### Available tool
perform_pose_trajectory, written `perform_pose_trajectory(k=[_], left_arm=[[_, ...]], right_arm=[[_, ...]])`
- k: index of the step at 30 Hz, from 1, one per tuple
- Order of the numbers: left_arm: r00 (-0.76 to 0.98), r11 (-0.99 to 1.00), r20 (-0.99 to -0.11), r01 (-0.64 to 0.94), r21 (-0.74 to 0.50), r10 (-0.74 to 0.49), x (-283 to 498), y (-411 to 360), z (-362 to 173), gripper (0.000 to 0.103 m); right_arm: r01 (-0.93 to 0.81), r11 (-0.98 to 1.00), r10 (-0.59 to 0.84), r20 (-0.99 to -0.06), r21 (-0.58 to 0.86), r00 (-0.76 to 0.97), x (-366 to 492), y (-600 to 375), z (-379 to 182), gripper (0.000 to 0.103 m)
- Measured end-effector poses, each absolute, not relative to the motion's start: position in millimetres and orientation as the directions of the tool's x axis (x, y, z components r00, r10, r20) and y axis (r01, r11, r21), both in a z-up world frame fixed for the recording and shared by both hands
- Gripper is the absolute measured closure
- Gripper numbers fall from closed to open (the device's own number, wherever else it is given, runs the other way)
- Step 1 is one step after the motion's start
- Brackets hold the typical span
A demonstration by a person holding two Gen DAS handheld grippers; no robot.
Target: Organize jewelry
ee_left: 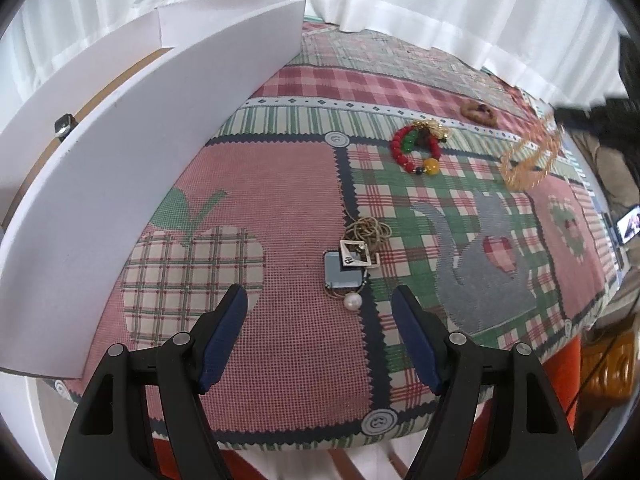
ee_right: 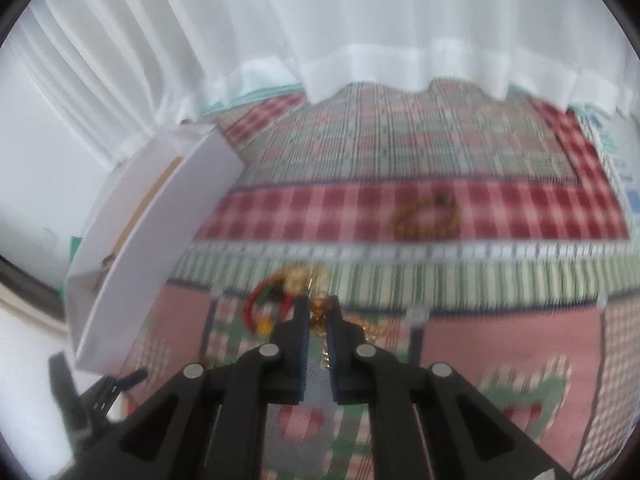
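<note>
My left gripper [ee_left: 320, 304] is open, low over a pendant necklace [ee_left: 347, 270] with a grey square, a pearl and a tangled gold cord. A red and green bead bracelet [ee_left: 416, 146] lies farther back, and a brown bead bracelet [ee_left: 478, 112] behind it. My right gripper [ee_right: 319, 308] is shut on a gold chain [ee_right: 320, 306], which shows blurred and lifted at the right of the left wrist view [ee_left: 528, 156]. The white box [ee_left: 132, 168] stands at the left, with a small dark item [ee_left: 64, 124] inside.
Everything lies on a patchwork checked cloth [ee_left: 280, 184] on a table. White curtains [ee_right: 360, 20] hang behind. The right wrist view is blurred; it shows the white box [ee_right: 152, 240], the red bracelet [ee_right: 264, 304] and the brown bracelet [ee_right: 426, 212].
</note>
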State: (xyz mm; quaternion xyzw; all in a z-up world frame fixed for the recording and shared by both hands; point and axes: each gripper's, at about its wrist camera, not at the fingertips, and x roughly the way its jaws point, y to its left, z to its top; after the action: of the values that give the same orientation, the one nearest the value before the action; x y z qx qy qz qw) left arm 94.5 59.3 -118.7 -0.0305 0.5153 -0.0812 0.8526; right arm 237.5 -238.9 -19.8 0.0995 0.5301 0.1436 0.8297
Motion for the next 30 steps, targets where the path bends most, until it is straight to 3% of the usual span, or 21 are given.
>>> perform_pose_trajectory(k=[4,10,12,13,14,20,30], left_arm=[[0.455,0.985,-0.875,0.114,-0.13,-0.168,92.0,56.1,-118.2,0.023],[0.446,0.99,-0.886,0.11,-0.086,-0.127,90.8,51.1,-120.0,0.016],[0.444,0.992,-0.89,0.109,-0.061,-0.104,91.4,51.0,-120.0,0.015],[0.442,0.992,-0.892,0.114,-0.047,-0.093,92.2,51.5,-120.1,0.015],[0.439,0.992,-0.895,0.119,-0.033,-0.083,92.3,52.1,-120.2,0.015],[0.422,0.993,-0.903,0.113,-0.034,-0.079,92.8,70.6,-119.8,0.007],[0.45,0.993,-0.885,0.039,-0.116,-0.121,96.0,94.1,-111.5,0.006]], right_arm=[[-0.077,0.925,0.372,-0.85,0.372,0.372,200.8,-258.8,-39.6,0.095],[0.015,0.969,0.226,-0.912,0.246,0.344,169.1,-293.2,-80.5,0.092],[0.048,0.978,0.176,-0.927,0.203,0.33,162.8,-305.0,-90.0,0.075],[0.062,0.978,0.169,-0.929,0.2,0.33,161.4,-310.4,-91.9,0.058],[0.078,0.976,0.169,-0.927,0.205,0.334,160.6,-315.2,-92.4,0.051],[0.158,0.952,0.176,-0.89,0.263,0.42,141.4,-352.0,-74.6,0.05],[0.144,0.963,0.146,-0.887,0.229,0.439,108.9,-343.2,-74.8,0.05]])
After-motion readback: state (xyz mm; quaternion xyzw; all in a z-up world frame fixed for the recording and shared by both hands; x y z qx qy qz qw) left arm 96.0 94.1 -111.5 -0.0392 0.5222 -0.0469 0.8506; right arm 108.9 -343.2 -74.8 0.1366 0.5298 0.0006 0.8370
